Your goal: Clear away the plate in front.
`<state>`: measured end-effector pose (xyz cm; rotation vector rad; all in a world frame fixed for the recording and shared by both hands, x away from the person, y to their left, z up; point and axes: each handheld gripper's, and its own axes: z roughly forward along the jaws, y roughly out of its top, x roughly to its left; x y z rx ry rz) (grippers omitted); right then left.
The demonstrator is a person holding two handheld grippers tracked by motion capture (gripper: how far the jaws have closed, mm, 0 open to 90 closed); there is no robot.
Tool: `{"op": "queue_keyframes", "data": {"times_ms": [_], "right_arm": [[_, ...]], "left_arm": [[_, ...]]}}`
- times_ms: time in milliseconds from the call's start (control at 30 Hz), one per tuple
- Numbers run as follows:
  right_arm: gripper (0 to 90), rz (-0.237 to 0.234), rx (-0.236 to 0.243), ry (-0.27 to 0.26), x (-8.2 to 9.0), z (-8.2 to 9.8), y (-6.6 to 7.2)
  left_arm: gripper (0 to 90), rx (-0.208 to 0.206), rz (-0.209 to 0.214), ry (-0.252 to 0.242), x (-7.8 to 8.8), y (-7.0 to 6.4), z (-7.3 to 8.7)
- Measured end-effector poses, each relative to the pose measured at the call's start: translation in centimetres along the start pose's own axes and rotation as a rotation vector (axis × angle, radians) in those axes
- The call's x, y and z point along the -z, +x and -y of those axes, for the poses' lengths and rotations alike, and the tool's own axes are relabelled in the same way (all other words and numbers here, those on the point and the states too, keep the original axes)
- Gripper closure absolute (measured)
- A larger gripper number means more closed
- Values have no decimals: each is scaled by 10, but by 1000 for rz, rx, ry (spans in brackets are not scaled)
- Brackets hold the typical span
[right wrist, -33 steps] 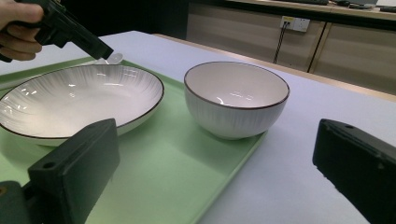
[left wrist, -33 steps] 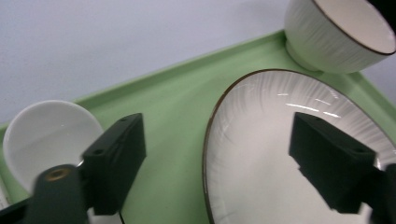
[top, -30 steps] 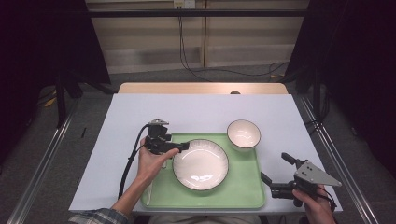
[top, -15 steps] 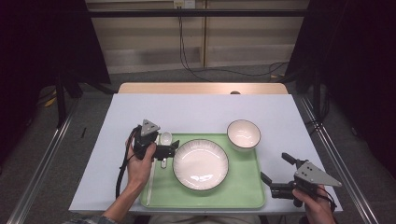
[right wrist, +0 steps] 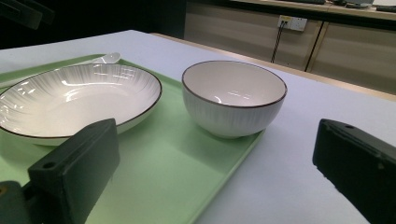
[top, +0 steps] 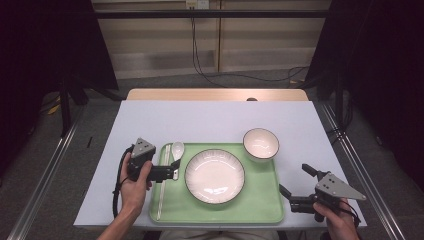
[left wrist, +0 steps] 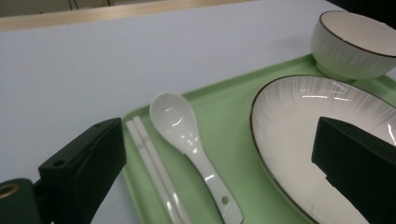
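On the green tray (top: 260, 210) – unmarked spoon (left wrist: 187, 135) (white) between spread fingers (left wrist: 84, 163).

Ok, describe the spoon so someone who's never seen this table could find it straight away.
Find the green tray on the pale table. At its left end, just left of the big plate, lies the white spoon, beside the white chopsticks. Unlike those straight sticks, it has a rounded bowl and a hole in its handle.

High view: fixed overhead, looks forward and down over the whole table (top: 215, 120). Left gripper view: low and close at the tray (left wrist: 224, 107)'s left end, facing the spoon (left wrist: 187, 140). Right gripper view: low, off the tray's right edge. All three share plate (top: 214, 176) and bowl (top: 260, 144).
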<state>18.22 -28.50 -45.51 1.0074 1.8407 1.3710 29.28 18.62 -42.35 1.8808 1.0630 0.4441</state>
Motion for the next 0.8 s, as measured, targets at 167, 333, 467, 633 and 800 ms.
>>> {"op": "queue_keyframes", "data": {"times_ms": [167, 333, 467, 633, 800], "right_arm": [[0, 4, -7, 3, 1, 0, 0], [0, 3, -5, 6, 2, 1, -1], [0, 17, -5, 5, 4, 1, -2], [1, 25, -14, 17, 3, 2, -2], [1, 31, -20, 11, 4, 2, -4]], "left_arm": [[31, 25, -13, -14, 16, 9, 12], [32, 48, -14, -26, 32, 11, 23], [31, 36, -36, -52, 43, 10, 34], [22, 44, -43, -49, 47, 16, 47], [26, 69, -55, -70, 50, 14, 44]]}}
